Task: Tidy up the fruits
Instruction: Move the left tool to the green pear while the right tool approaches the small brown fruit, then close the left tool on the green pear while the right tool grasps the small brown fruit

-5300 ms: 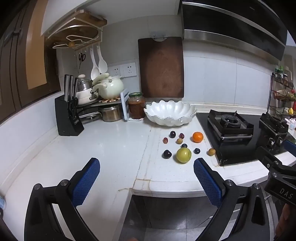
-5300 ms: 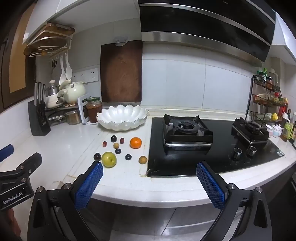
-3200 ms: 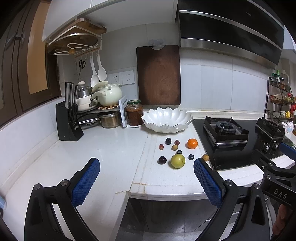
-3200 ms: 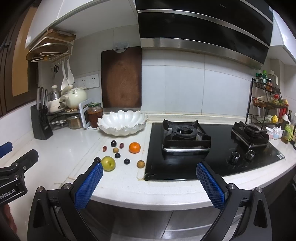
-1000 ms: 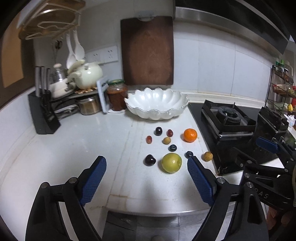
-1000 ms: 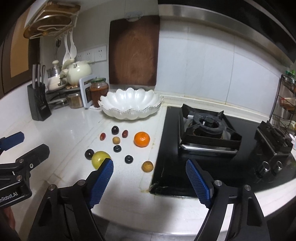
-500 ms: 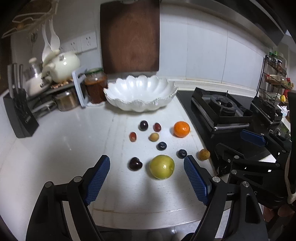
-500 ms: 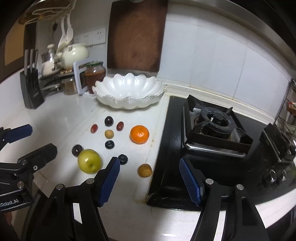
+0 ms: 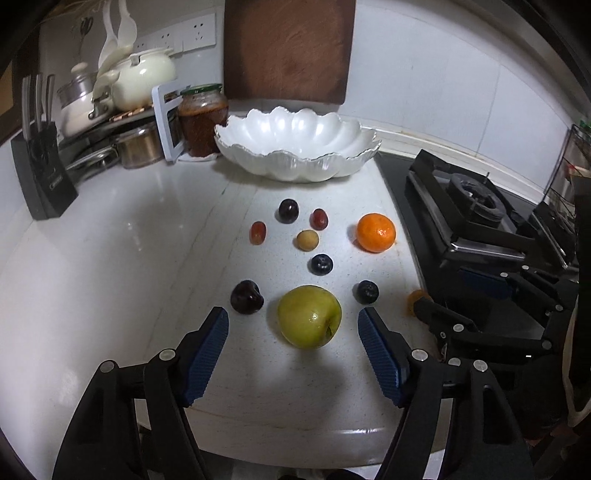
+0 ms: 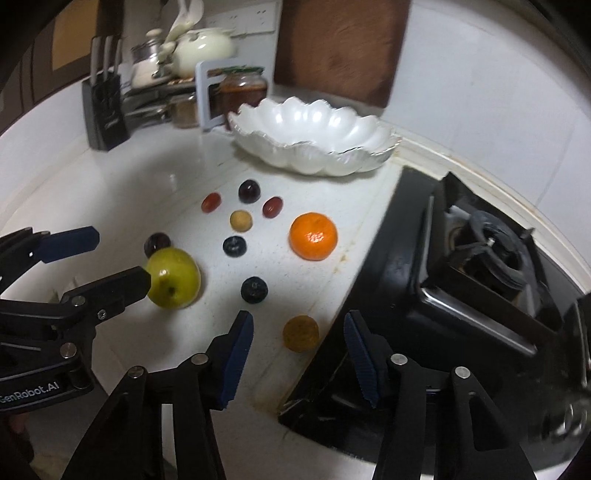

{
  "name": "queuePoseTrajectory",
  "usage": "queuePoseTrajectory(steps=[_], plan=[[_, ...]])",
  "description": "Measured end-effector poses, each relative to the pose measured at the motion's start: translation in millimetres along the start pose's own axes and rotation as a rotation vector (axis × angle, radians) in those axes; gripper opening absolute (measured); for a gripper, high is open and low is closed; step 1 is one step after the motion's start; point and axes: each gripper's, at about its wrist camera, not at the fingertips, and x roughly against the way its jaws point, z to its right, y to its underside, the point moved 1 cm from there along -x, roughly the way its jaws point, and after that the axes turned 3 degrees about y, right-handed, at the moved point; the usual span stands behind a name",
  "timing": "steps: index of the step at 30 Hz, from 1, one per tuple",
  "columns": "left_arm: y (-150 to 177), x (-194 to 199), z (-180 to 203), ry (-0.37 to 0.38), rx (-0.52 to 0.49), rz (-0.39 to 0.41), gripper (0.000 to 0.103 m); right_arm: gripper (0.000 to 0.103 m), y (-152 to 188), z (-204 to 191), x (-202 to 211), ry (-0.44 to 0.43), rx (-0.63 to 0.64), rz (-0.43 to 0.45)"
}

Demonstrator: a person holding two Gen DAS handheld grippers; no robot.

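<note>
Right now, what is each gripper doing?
Left gripper: jaws closing around the green apple, not yet touching.
Right gripper: jaws closing around the small brown fruit, not yet touching.

Kitchen corner under dim indoor light. A white countertop (image 9: pixel 110 236) with a glossy sheen fills the lower left and centre of the frame. White tiled wall (image 9: pixel 436 77) spans the upper right; a brown cutting board (image 9: pixel 288 48) hangs against it at upper centre, beside wall sockets (image 9: pixel 177 35) at upper left. A black knife block (image 9: pixel 40 173) stands at far left, near stacked pots and a cream teapot (image 9: pixel 144 77). A glass jar (image 9: pixel 203 118) stands in front of the wall. A black gas stove (image 9: pixel 469 206) occupies the right.
</note>
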Motion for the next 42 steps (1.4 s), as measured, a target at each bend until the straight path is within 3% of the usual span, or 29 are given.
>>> queuePoseTrajectory(steps=[7,19,27,29,42], plan=[[1.5,-19.0,4.7,-0.018,0.049,-0.036,0.067,0.043,4.1,2.0,-19.3,-0.066,0.034,-0.04],[1.1,-40.0,11.9,-0.052,0.076,-0.056,0.067,0.038,4.2,7.7,-29.2,-0.116,0.057,-0.038],[1.7,-50.0,14.0,-0.066,0.076,-0.076,0.054,0.028,6.6,7.6,-35.3,-0.14,0.069,-0.051],[1.8,-51.3,14.4,-0.081,0.07,-0.076,0.049,0.027,7.5,8.3,-35.9,-0.143,0.07,-0.05],[3.2,-45.8,17.3,-0.081,0.064,-0.062,0.049,0.027,-0.8,18.4,-30.8,-0.182,-0.005,-0.035]])
